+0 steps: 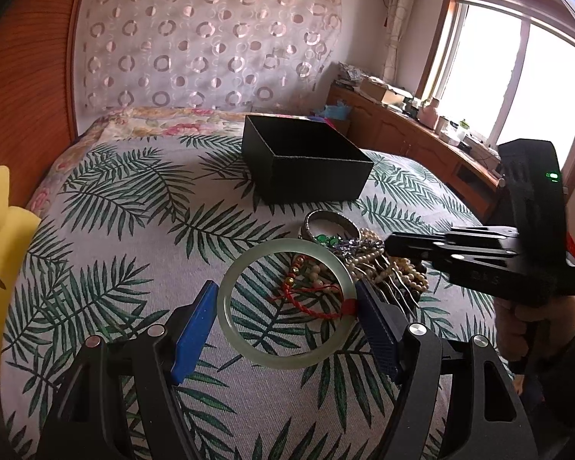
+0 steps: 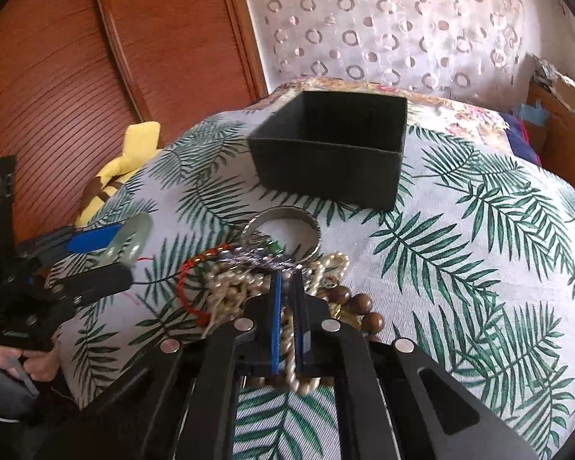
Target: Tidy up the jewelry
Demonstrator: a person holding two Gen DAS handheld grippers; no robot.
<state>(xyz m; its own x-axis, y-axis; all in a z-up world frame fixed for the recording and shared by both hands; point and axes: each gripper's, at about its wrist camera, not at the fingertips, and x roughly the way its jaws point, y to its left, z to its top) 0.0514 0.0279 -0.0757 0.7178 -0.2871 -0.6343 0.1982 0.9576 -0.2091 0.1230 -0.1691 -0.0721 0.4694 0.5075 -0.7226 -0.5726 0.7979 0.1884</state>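
Observation:
My left gripper (image 1: 287,299) is shut on a pale green jade bangle (image 1: 249,352), gripping it across its width a little above the bedspread; it also shows in the right wrist view (image 2: 132,235). A heap of jewelry (image 1: 364,264) lies beside it: pearl strands, a red cord bracelet (image 1: 306,303), a silver bangle (image 1: 329,218), wooden beads (image 2: 358,303). My right gripper (image 2: 287,280) is shut on a pearl strand (image 2: 293,360) in the heap. An open, empty black box (image 1: 306,161) stands beyond the heap, and in the right wrist view (image 2: 333,149).
All this lies on a bed with a palm-leaf cover (image 1: 134,230). A wooden headboard (image 2: 76,57) and a yellow plush toy (image 1: 0,222) are on the left. A cluttered wooden cabinet (image 1: 421,130) runs under the window at right.

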